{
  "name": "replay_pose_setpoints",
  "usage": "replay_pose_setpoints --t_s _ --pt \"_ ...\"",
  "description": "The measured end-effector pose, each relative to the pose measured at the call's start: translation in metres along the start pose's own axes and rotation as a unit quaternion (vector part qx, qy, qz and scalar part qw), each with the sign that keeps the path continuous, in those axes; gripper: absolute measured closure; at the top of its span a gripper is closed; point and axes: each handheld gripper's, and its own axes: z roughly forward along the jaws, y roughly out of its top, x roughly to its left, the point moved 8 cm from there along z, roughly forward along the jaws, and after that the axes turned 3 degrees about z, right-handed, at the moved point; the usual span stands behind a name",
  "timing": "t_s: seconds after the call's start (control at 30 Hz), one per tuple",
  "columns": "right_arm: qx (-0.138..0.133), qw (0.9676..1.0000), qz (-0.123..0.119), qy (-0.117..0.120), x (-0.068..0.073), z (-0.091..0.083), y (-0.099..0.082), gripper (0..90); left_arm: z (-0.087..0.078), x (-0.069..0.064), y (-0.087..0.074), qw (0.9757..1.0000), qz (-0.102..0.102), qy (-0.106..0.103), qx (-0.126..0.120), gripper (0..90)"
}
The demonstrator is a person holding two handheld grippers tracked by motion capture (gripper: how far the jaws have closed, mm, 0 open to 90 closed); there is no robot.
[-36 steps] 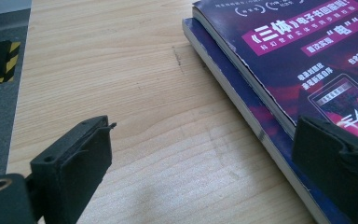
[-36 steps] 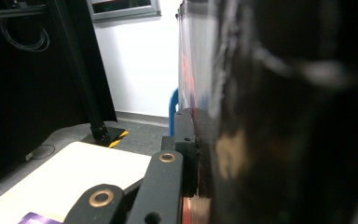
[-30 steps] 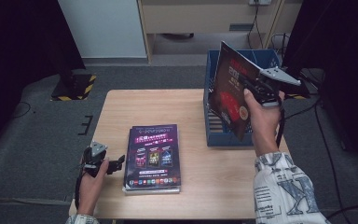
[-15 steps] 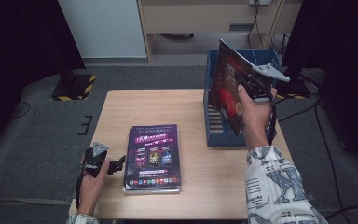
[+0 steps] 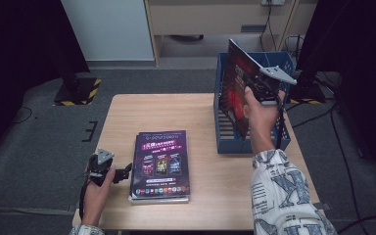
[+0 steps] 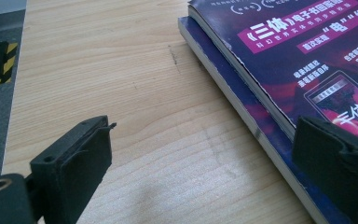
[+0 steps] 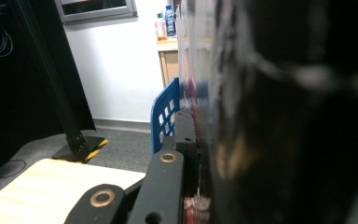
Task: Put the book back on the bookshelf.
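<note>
Right gripper (image 5: 263, 90), jaws clamped on upright magazine (image 5: 235, 85) over blue crate (image 5: 252, 144), desk's 2 o'clock. Magazine: light, floppy, glossy; best pinched near spine. Left gripper (image 5: 108, 171), jaws wide, empty, 8 o'clock.

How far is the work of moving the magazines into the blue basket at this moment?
Nothing can be seen filed in the blue basket yet. In hand: the right gripper holds one magazine upright over the basket. Left: the stack of magazines flat on the table, with the left gripper open beside its edge.
</note>
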Motion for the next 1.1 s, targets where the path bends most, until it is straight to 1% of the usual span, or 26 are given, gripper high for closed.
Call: replay_pose_setpoints --t_s 0.13,0.27,0.4,0.57,0.77,0.83,0.87,0.93,0.97,1.0,1.03,1.07,1.1 --pt "-0.006 1.0000 0.002 -0.005 0.000 0.005 -0.002 86.4 0.000 0.001 0.000 1.0000 0.000 -0.001 0.000 4.4" --pt "-0.006 1.0000 0.005 -0.004 0.001 0.009 -0.004 86.4 -0.001 0.001 0.001 1.0000 -0.001 -0.001 -0.001 4.4" --pt "-0.008 1.0000 0.001 -0.004 0.003 0.012 -0.004 86.4 -0.001 0.001 0.000 1.0000 -0.002 -0.002 -0.001 4.3" --pt "-0.020 0.9998 0.005 -0.007 0.001 0.014 -0.007 86.3 -0.001 0.001 0.001 1.0000 -0.002 -0.003 -0.003 4.3" --pt "-0.023 0.9997 0.001 -0.011 -0.001 0.016 -0.017 86.4 0.000 0.000 0.001 1.0000 0.002 -0.003 0.000 4.3" --pt "-0.024 0.9997 0.001 -0.012 -0.001 0.016 -0.019 86.4 0.001 0.000 0.001 1.0000 0.003 -0.003 0.001 4.4" --pt "-0.024 0.9996 0.005 -0.015 -0.002 0.016 -0.024 86.3 0.001 0.000 0.001 1.0000 0.003 -0.003 0.001 4.3" --pt "-0.024 0.9995 0.005 -0.018 -0.002 0.017 -0.029 86.3 0.001 -0.001 0.001 1.0000 0.003 -0.003 0.000 4.4" --pt "-0.024 0.9995 0.005 -0.018 -0.002 0.017 -0.029 86.3 0.001 -0.001 0.001 1.0000 0.003 -0.003 0.000 4.3" --pt "-0.023 0.9995 -0.001 -0.021 0.000 0.019 -0.036 86.3 0.000 -0.001 0.002 1.0000 0.003 -0.003 -0.002 4.4" --pt "-0.023 0.9995 -0.001 -0.021 0.000 0.019 -0.036 86.3 0.000 -0.001 0.002 1.0000 0.003 -0.003 -0.002 4.3" --pt "-0.021 0.9995 -0.009 -0.024 0.003 0.021 -0.042 86.3 0.001 -0.001 0.002 1.0000 0.003 -0.003 -0.001 4.4" --pt "-0.021 0.9995 -0.009 -0.023 0.004 0.021 -0.043 86.3 0.001 -0.001 0.001 1.0000 0.004 -0.004 0.000 4.4"
